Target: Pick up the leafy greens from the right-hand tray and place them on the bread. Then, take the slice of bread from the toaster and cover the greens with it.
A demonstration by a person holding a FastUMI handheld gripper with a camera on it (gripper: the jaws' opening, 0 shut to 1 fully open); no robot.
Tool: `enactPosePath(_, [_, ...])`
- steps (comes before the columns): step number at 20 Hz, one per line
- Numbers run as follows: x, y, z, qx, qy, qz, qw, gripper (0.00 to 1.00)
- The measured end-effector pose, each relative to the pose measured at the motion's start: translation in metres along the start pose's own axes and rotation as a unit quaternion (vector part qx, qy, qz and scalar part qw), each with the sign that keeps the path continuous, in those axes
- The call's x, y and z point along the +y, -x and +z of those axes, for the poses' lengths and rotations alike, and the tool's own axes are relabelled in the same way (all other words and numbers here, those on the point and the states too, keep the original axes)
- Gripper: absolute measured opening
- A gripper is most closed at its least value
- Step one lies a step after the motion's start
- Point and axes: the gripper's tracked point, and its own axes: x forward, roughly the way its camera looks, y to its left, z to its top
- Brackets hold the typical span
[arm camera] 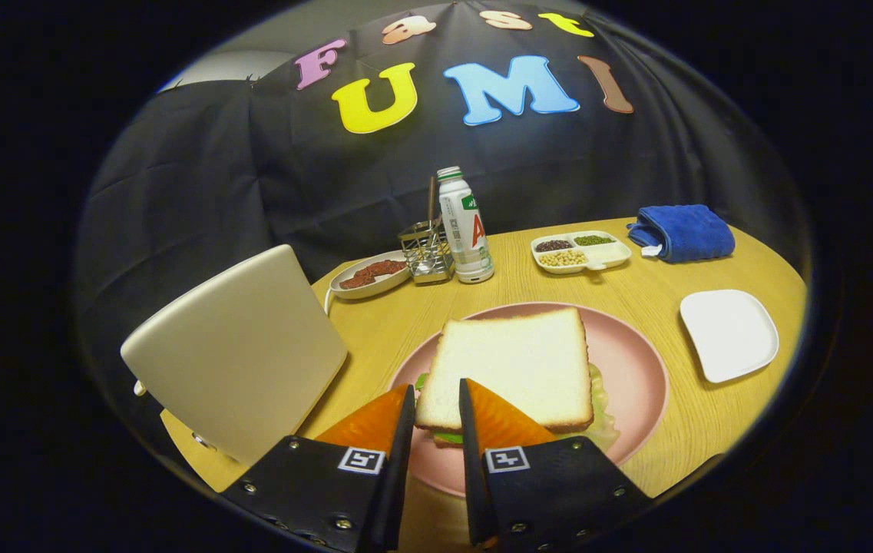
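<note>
A white slice of bread point(517, 361) lies flat on top of pale leafy greens point(601, 418), which stick out along its right and near edges. Both rest on a pink plate point(639, 361) on the wooden table. My gripper point(436, 388) hovers over the plate's near side, its fingers a narrow gap apart. The slice's near left corner shows just beyond that gap, and neither finger presses on it. The cream toaster point(236, 353) stands to the left of the fingers. The white square tray point(728, 334) sits to the right of the plate.
Behind the plate stand a white bottle point(464, 226), a wire caddy point(426, 250) and an oval dish of red pieces point(371, 275). A divided tray of beans point(580, 252) and a folded blue cloth point(682, 232) lie at the back right.
</note>
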Motion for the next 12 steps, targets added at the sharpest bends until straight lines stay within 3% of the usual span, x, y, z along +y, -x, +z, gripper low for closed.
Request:
enactPosePath(5, [0.007,0.003,0.004,-0.004,-0.003,0.016,1.000,0.37])
enactPosePath(6, [0.006,0.006,0.008,-0.010,-0.003,0.014,1.000,0.44])
enactPosePath(12, [-0.007,0.012,0.029,-0.046,0.026,-0.015,0.999,0.44])
